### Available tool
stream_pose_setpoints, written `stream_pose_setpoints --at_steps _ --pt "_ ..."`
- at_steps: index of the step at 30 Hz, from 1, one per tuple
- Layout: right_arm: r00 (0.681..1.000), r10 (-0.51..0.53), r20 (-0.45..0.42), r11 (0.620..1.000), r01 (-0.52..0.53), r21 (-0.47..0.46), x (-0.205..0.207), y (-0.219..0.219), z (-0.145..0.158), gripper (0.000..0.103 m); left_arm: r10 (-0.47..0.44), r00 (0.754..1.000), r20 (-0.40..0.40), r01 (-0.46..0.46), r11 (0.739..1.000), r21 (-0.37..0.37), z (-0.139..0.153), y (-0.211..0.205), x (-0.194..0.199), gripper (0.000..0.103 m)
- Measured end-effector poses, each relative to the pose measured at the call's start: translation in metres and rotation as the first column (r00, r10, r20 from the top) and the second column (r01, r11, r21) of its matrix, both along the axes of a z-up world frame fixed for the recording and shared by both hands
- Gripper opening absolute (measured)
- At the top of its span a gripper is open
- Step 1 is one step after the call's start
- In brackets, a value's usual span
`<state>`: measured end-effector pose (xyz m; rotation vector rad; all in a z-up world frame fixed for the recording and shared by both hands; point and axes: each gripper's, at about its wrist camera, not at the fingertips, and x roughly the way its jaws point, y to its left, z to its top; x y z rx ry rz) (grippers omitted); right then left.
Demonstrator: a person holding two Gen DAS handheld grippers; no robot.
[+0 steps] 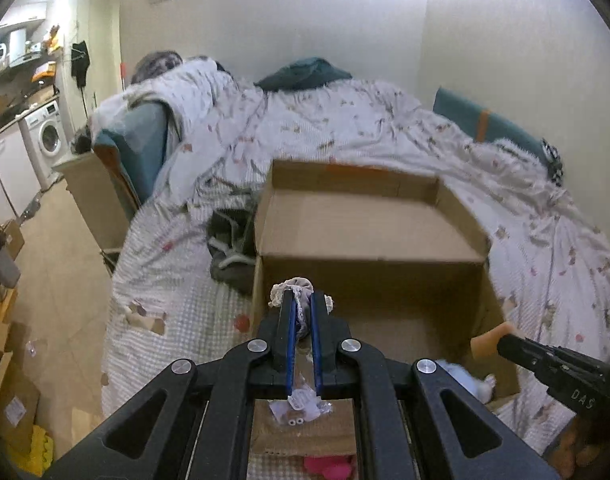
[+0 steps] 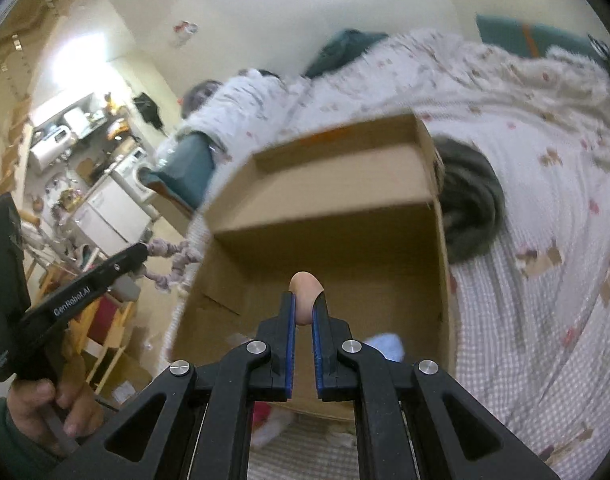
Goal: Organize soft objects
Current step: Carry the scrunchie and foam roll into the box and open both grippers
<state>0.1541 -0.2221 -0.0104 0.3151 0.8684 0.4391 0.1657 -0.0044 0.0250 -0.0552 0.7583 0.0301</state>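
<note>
The left gripper [image 1: 302, 300] is closed on a knitted scrunchie-like soft toy [image 1: 299, 286] of pale lilac and cream colour; the cloth is pinched between the two blue pads and bunches out above the fingertips. In the right wrist view this same piece hangs as a twisted loop [image 2: 173, 260] from the left gripper, beside the left wall of the box.

The right gripper [image 2: 303, 304] is closed on a small peach-coloured soft object [image 2: 304, 292] — rounded on top, squeezed between the pads. It is held over the open cardboard box [image 1: 369, 236], which stands on the bed with a white patterned bedcover [image 1: 545, 248].

Inside the box, on the bottom near the front wall, lies a light blue soft item [image 2: 385, 346]. A dark grey garment [image 2: 469, 208] lies on the bedcover, touching the outer side of the box. In front of the box, low in the left wrist view, a pink soft thing [image 1: 329, 466] is partly hidden — I cannot tell what it is.
</note>
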Motion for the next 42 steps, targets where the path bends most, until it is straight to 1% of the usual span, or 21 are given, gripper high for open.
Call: stream_pose_setpoints --at_steps 2,4,5,7,16,20,30,36,42 --pt "0.999 -0.017 -0.052 1.0 0.017 -0.004 0.006 -0.001 -0.014 0.009 -0.01 1.0 -0.027 0.01 1.0 0.017 -0.02 -0.002 0.006 0.007" --pt "0.998 -0.016 -0.062 1.0 0.015 -0.014 0.008 0.001 -0.018 0.009 -0.008 0.998 -0.068 0.009 1.0 0.018 -0.032 -0.002 0.013 0.007" --pt "0.998 -0.011 -0.064 1.0 0.01 -0.025 0.009 0.002 -0.02 0.009 -0.011 0.996 -0.089 0.011 1.0 -0.001 -0.038 -0.001 0.015 0.007" --pt "0.998 -0.005 -0.068 1.0 0.003 -0.027 0.01 0.005 -0.023 0.009 -0.008 0.995 -0.098 0.007 1.0 -0.008 -0.041 -0.001 0.015 0.007" --pt "0.995 0.009 -0.099 0.998 -0.015 -0.068 0.017 0.015 -0.035 0.01 -0.039 0.99 -0.134 0.039 0.999 0.003 -0.051 -0.009 0.013 0.007" --pt "0.995 0.011 -0.104 0.997 -0.019 -0.077 0.016 0.016 -0.037 0.01 -0.047 0.987 -0.155 0.048 0.999 0.002 -0.056 -0.012 0.013 0.007" --pt "0.994 0.009 -0.11 0.996 -0.019 -0.087 0.014 0.019 -0.037 0.01 -0.052 0.984 -0.168 0.059 0.998 0.036 -0.06 -0.018 0.009 0.007" --pt "0.994 0.009 -0.111 0.996 -0.019 -0.086 0.015 0.019 -0.037 0.01 -0.033 0.982 -0.187 0.039 0.999 0.028 -0.063 -0.013 0.011 0.007" --pt "0.994 0.011 -0.113 0.997 -0.02 -0.078 0.014 0.019 -0.037 0.01 -0.043 0.977 -0.207 0.047 0.999 0.01 -0.066 -0.014 0.012 0.01"
